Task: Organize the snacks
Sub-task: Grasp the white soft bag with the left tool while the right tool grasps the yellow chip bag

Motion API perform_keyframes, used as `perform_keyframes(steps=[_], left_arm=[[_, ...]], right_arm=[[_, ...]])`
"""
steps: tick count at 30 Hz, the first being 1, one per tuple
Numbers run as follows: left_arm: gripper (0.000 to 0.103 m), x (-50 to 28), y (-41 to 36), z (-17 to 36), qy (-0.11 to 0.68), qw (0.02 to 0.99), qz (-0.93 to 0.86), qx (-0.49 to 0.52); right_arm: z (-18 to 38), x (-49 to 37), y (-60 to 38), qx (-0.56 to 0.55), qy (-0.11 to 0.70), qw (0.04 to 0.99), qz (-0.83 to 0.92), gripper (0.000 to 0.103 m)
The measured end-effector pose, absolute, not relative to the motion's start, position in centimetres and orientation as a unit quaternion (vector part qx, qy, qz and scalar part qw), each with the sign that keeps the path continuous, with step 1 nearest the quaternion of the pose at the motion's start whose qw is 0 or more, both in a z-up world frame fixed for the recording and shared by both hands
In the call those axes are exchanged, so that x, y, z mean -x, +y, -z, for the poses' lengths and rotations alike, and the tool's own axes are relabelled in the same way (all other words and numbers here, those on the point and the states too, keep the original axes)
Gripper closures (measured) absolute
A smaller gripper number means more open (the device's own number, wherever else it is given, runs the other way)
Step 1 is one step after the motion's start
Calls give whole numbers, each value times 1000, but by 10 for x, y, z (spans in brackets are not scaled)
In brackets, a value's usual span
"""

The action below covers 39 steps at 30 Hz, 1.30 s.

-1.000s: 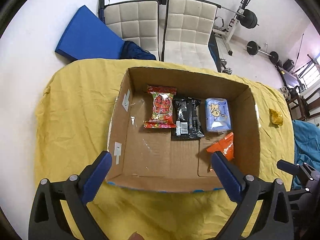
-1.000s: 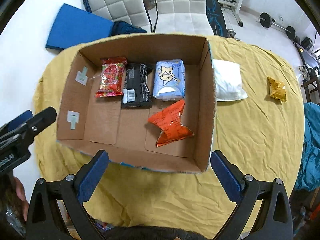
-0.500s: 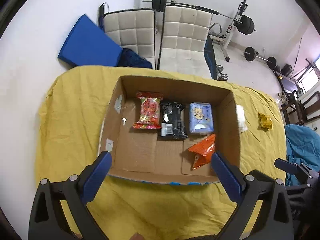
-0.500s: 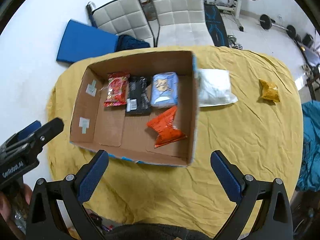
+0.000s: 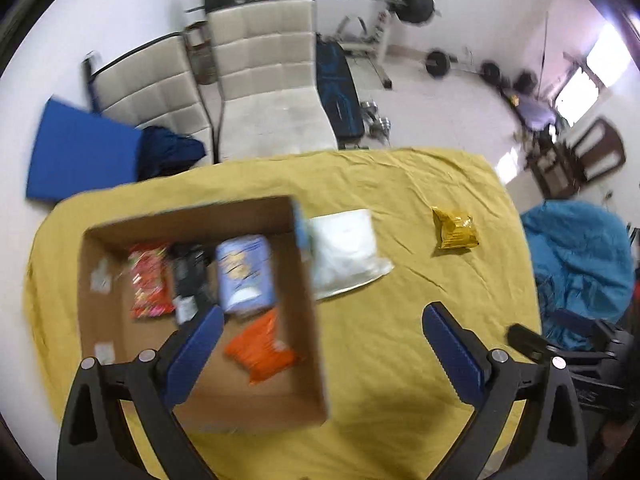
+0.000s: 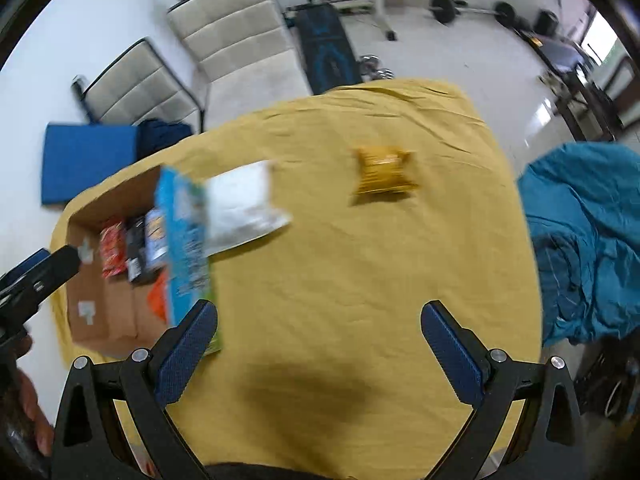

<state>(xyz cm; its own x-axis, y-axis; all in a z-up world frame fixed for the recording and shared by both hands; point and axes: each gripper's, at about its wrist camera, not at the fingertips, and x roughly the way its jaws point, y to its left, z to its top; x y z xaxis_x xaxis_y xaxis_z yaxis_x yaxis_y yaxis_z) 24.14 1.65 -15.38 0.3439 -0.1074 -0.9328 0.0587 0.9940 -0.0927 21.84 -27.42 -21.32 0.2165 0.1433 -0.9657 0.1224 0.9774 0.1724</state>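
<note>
Right wrist view: yellow packet [image 6: 385,175], crinkled, lies on desk [image 6: 360,280] well ahead of my empty, spread right hand-held gripper [image 6: 319,325].

Matt cardboard box [image 5: 304,320] on creased yellow cloth [image 5: 400,360]; glossy yellow packet [image 5: 455,229].

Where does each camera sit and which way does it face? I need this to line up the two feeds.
Left wrist: on the left gripper, looking down at the cardboard box; the right gripper shows at right.
Right wrist: on the right gripper, over the yellow cloth; a hand shows at left.
Shared: box, white packet, yellow packet.
</note>
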Motion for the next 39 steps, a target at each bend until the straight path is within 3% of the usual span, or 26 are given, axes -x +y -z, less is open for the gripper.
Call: perform_keyframes(steps=[8, 18, 31, 39], left_arm=[[1, -343, -88, 232, 628, 773, 23, -84], [1, -395, -111, 349, 696, 707, -37, -123], [1, -406, -108, 393, 709, 680, -94, -161], [1, -395, -106, 402, 712, 687, -77, -119]], right_arm=[[251, -257, -356, -116, 639, 760, 18, 0], [295, -280, -380, -111, 664, 739, 6, 0], [324, -318, -377, -105, 670, 735, -18, 0], [365, -369, -367, -123, 689, 713, -36, 0]])
